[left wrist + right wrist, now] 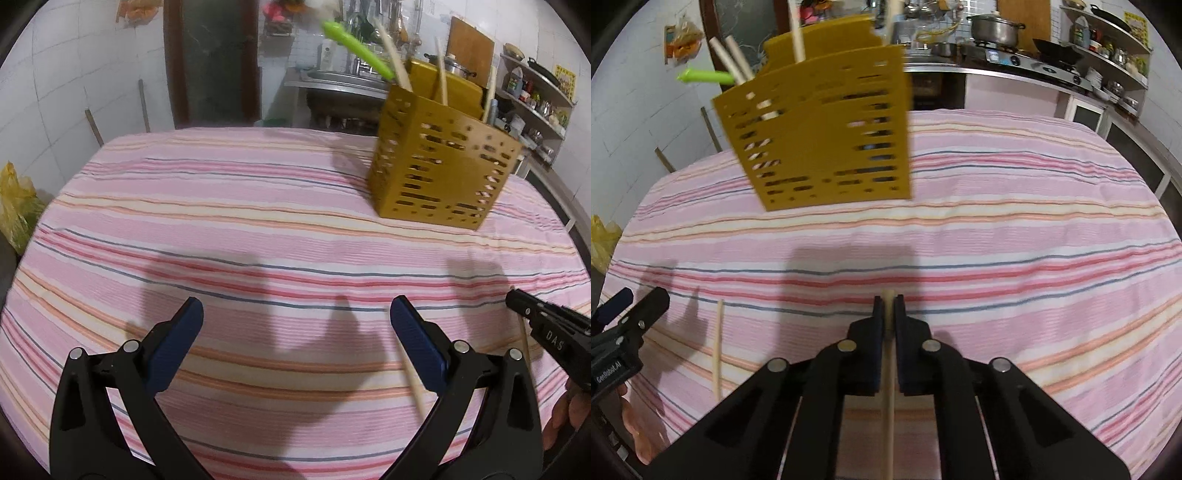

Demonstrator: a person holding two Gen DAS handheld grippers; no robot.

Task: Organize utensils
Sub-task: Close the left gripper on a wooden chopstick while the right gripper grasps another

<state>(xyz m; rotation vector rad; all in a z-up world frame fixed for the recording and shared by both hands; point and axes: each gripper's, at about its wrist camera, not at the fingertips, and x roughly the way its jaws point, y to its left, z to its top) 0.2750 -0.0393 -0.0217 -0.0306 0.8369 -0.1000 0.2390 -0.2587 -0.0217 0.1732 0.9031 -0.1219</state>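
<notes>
A mustard perforated utensil holder stands on the striped cloth at the far right; it also shows in the right wrist view. It holds wooden sticks and a green-handled utensil. My left gripper is open and empty above the cloth. A loose wooden chopstick lies beside its right finger, also visible in the right wrist view. My right gripper is shut on another wooden chopstick that runs along its fingers. The right gripper shows in the left wrist view.
The pink striped tablecloth covers the table. A sink and shelves with kitchenware stand behind it. A stove with a pot sits at the back right. A yellow bag is at the left edge.
</notes>
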